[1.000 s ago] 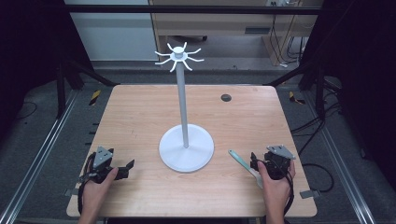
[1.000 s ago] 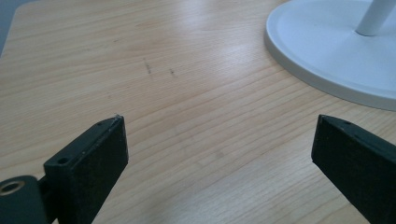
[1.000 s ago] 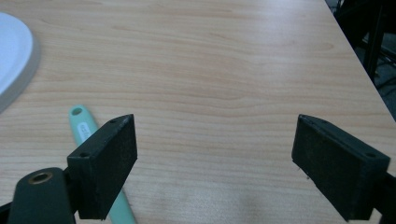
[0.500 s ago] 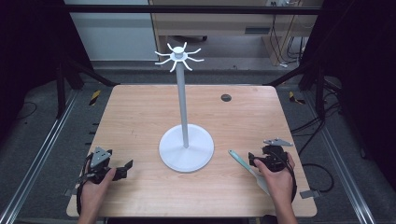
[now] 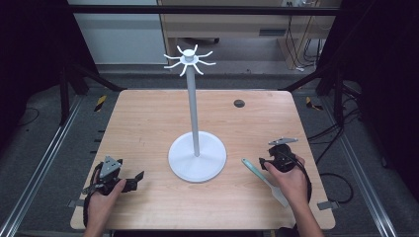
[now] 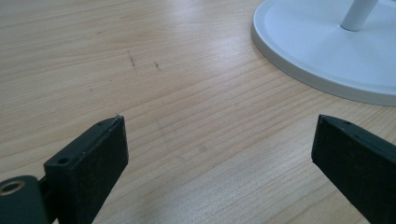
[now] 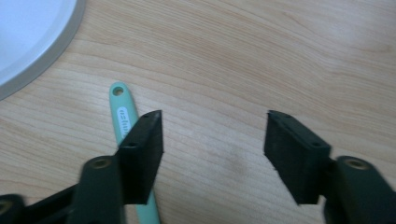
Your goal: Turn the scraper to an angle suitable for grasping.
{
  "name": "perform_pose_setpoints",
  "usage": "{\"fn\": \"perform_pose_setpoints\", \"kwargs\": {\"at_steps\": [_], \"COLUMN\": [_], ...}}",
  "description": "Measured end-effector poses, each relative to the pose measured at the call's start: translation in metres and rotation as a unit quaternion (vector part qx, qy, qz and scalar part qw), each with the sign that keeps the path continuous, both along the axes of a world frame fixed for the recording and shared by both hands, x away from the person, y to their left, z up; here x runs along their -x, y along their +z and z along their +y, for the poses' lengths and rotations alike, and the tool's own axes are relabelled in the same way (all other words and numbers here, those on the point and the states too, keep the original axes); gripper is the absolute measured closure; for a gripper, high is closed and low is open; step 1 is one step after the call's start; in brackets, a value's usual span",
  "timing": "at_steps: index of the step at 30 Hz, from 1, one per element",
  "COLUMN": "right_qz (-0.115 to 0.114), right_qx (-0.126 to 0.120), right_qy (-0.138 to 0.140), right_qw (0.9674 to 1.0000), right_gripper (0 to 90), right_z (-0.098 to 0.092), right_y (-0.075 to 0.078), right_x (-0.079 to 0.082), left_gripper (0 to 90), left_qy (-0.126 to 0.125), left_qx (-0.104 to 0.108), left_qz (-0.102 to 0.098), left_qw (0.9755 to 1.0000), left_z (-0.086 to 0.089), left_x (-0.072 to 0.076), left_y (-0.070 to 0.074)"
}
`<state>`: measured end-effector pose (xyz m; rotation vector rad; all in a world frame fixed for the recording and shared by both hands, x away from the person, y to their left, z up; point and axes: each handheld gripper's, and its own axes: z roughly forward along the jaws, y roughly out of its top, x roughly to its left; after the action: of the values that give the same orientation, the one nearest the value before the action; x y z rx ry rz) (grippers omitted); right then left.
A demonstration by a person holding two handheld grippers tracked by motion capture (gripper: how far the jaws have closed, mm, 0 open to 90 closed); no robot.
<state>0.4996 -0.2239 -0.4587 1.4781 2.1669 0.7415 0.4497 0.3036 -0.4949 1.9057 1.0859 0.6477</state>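
Beside the right tongs (image 7: pixel 212 154), spread and newly shifted forward, lay the mint-green plastic spatula (image 7: pixel 125 122) on the pale wooden counter (image 5: pixel 148 123), just outside one jaw. Left tongs (image 6: pixel 219 158) spread, idle. Grasp looked imminent.

wooden table (image 5: pixel 148 123), white hook stand (image 5: pixel 196 157), teal utensil, perhaps spatula (image 5: pixel 264 174)

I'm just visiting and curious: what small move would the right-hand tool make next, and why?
Probably a slight sideways shift to centre the right tool over the green spatula. Its jaws stand open, but the handle lies under one jaw, not in the gap between them, flat on the table beside the white stand.
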Motion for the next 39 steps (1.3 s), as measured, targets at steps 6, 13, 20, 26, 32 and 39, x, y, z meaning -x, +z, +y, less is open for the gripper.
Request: {"fn": "perform_pose_setpoints", "kwargs": {"at_steps": [6, 13, 20, 26, 32, 39], "right_qz": [0.004, 0.026, 0.04, 0.046, 0.051, 0.058], "right_qx": [0.007, 0.02, 0.022, 0.024, 0.023, 0.029], "right_qy": [0.031, 0.075, 0.09, 0.093, 0.095, 0.096], "right_qw": [0.9995, 0.9967, 0.9949, 0.9943, 0.9939, 0.9933], "right_gripper": [65.4, 84.9, 90.0, 90.0, 90.0, 90.0], "right_z": [0.007, 0.018, 0.028, 0.035, 0.039, 0.042], "right_y": [0.002, -0.001, -0.008, -0.011, -0.014, -0.018], "right_x": [-0.005, -0.013, -0.019, -0.022, -0.023, -0.023], "left_gripper": [3.4, 3.7, 3.6, 3.6, 3.8, 3.8], "left_qy": [-0.003, -0.012, -0.01, -0.011, -0.013, -0.013], "left_qx": [-0.008, -0.017, -0.028, -0.028, -0.03, -0.03], "left_qz": [-0.001, 0.005, 0.006, 0.007, 0.011, 0.012], "left_qw": [1.0, 0.9998, 0.9995, 0.9995, 0.9994, 0.9994], "left_z": [-0.003, -0.005, -0.01, -0.011, -0.011, -0.01], "left_x": [0.001, 0.0, 0.0, 0.0, -0.001, -0.001], "left_y": [0.0, 0.0, -0.001, -0.001, -0.002, -0.001]}}
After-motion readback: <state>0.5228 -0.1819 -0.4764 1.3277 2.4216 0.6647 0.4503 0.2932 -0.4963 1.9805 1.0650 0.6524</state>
